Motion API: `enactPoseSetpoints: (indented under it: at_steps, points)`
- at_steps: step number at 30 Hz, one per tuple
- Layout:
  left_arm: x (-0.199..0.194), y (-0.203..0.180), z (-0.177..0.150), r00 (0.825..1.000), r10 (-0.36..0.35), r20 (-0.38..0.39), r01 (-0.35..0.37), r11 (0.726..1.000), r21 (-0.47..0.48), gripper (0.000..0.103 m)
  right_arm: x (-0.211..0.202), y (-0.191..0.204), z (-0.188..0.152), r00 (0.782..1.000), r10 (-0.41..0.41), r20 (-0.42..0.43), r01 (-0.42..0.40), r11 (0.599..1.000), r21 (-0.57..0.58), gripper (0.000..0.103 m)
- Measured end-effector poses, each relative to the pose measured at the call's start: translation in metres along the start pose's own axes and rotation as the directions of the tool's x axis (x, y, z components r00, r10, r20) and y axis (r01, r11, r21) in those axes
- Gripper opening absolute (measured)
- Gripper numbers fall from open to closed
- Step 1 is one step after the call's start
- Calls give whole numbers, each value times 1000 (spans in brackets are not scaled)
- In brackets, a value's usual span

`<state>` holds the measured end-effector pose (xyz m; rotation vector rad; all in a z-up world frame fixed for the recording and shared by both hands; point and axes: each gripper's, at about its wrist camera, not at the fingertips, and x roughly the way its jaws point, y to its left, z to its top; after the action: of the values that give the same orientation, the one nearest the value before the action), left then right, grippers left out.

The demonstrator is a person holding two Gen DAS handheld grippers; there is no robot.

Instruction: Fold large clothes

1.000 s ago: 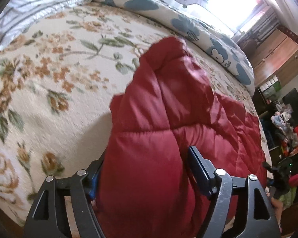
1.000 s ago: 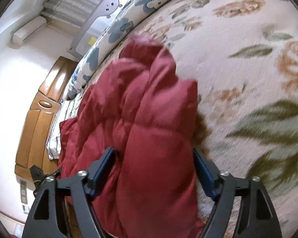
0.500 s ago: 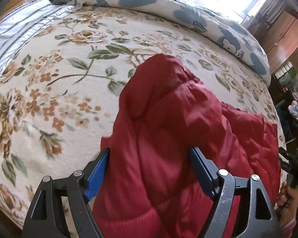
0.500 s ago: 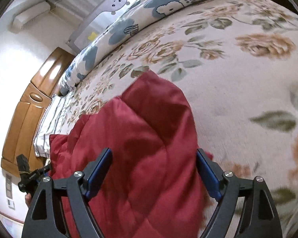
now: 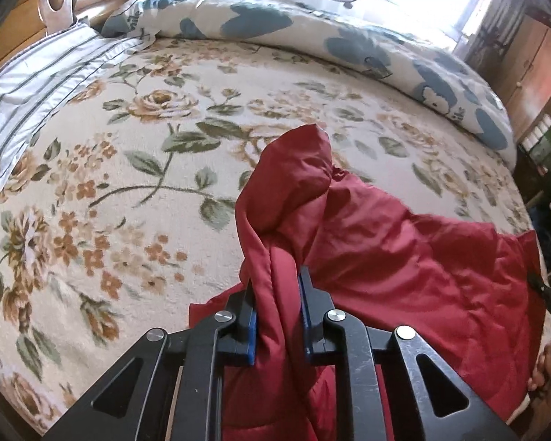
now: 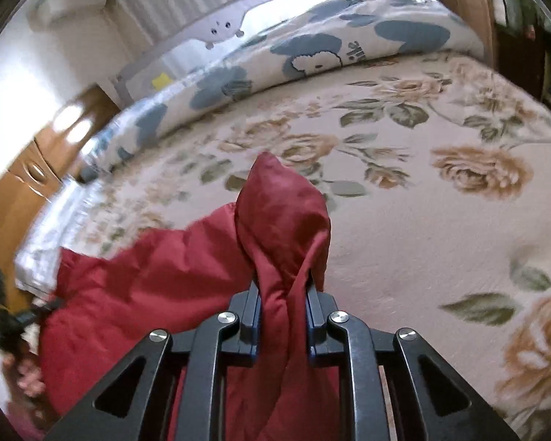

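Red jacket [image 5: 385,250] pinched in both tongs; quilt [image 6: 349,47] lettering unreadable.

Both grippers, left [image 5: 275,294] and right [image 6: 283,294], wide apart before, have closed, pinching jacket [image 5: 404,257] folds at 6 o'clock.

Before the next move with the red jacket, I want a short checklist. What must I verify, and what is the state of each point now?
1. Left tongs shut on the red jacket: ok, fabric is pinched between the pads.
2. Right tongs shut on the jacket: ok, a bunched fold sits between the pads.
3. How many layers each grip holds: cannot tell.
4. Jacket flat between the grips: not ok, it bunches into a peak at each grip.
5. Room on the floral bedspread ahead: ok; the striped pillow and blue-patterned duvet lie at the edges.
6. Jacket's near edge: cannot tell, hidden under the tongs.
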<state>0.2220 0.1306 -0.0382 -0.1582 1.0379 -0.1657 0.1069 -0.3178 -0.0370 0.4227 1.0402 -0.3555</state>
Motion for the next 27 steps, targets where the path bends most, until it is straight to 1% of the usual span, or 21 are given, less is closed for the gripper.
enactPoseSetpoints:
  at_steps: [5,8,10,12,14,16,20,24,27]
  points:
    - [33,4,-2,998,26,-53,-27,999,-34,17,31,-10,-10,997,-49,-58,50,999,17,17]
    - [40,5,0,998,21,-61,-24,999,-47,17,32,-12,-15,997,-51,-57,52,998,28,18]
    - [40,5,1,998,22,-59,-25,999,-45,17,32,-13,-15,997,-57,-57,59,998,32,22]
    - [39,7,1,998,23,-54,-25,999,-47,18,32,-12,-15,997,-58,-59,60,998,35,23]
    - [29,8,0,999,13,-36,-15,998,-58,20,32,-12,-16,996,-61,-58,62,998,32,24]
    - [14,8,-3,1000,0,-9,-1,998,-61,25,31,-11,-16,996,-66,-55,68,997,26,24]
    - [-16,-3,-11,999,15,47,-14,1000,-22,30,34,-10,-17,995,-80,-52,81,997,16,26]
    - [-43,-17,-21,994,8,106,-9,1000,10,40,35,-9,-18,995,-91,-52,91,996,13,26]
    - [-63,-24,-32,989,19,148,-24,999,29,42,36,-7,-19,994,-102,-51,102,995,8,27]
